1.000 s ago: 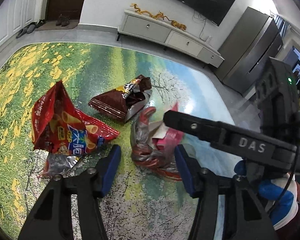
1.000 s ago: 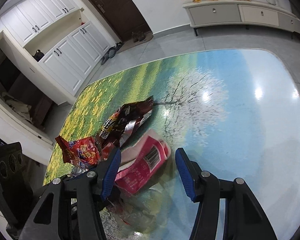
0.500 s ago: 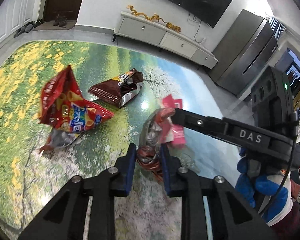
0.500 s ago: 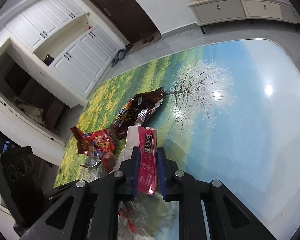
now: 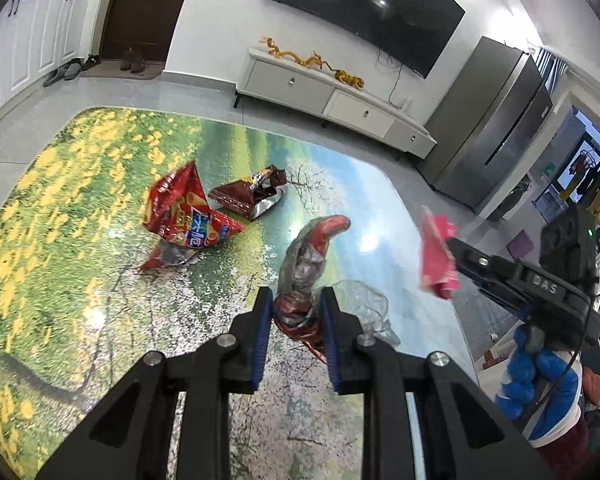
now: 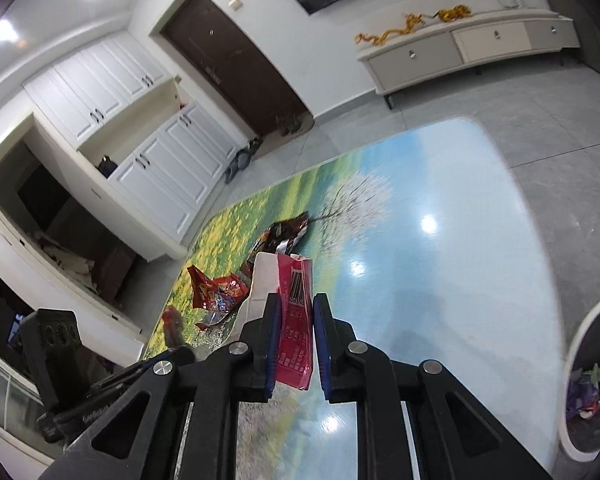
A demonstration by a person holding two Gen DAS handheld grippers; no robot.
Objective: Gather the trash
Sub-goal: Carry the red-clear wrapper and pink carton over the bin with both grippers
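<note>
Trash lies scattered on a printed floor mat point(image 5: 80, 240) showing yellow flowers, a white tree and blue sky. Over the mat's tree part, the left gripper point(image 5: 296, 308) is clamped on a crumpled red and silver wrapper point(image 5: 304, 256), whose upper end sticks up past the blue pads. Beside it, toward the mat's blue side, the right gripper point(image 6: 294, 320) pinches a flattened pink carton point(image 6: 296, 312) upright between its pads, the barcode facing out; in the left wrist view the same carton appears blurred. Toward the mat's flowered side lies a red snack bag point(image 5: 184, 216), and just beyond it a brown wrapper point(image 5: 248, 196), both flat on the mat. Off the mat's blue edge stands a white-rimmed bin point(image 6: 576, 360) with some scraps inside.
</note>
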